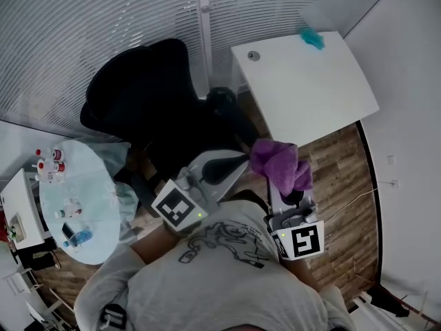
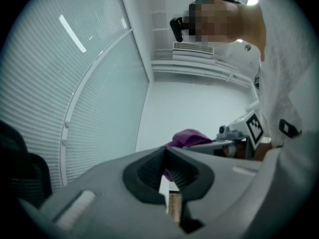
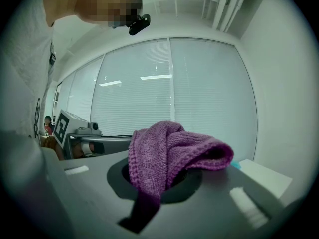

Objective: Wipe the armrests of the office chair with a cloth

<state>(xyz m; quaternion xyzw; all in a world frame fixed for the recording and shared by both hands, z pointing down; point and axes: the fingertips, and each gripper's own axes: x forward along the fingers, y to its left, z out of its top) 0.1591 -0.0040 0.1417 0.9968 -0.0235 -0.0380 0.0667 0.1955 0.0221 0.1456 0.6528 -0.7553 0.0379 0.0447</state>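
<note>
The black office chair [image 1: 155,95] stands ahead of me by the blinds, its seat partly hidden behind both grippers. A dark pad [image 1: 222,99] that looks like an armrest shows at its right side. My right gripper [image 1: 281,179] is shut on a purple knitted cloth [image 1: 279,163], which bunches over the jaws [image 3: 172,151]. The left gripper [image 1: 236,163] is held beside it, above the seat, jaws closed with nothing between them [image 2: 166,152]. Both grippers are up in the air, apart from the chair. The purple cloth [image 2: 188,136] also shows beyond the left gripper's jaws.
A white desk [image 1: 303,88] stands at the right of the chair with a small teal object [image 1: 311,38] near its far edge. A round glass table [image 1: 93,185] with bottles is at the left. Blinds cover the window behind; wood floor lies at the right.
</note>
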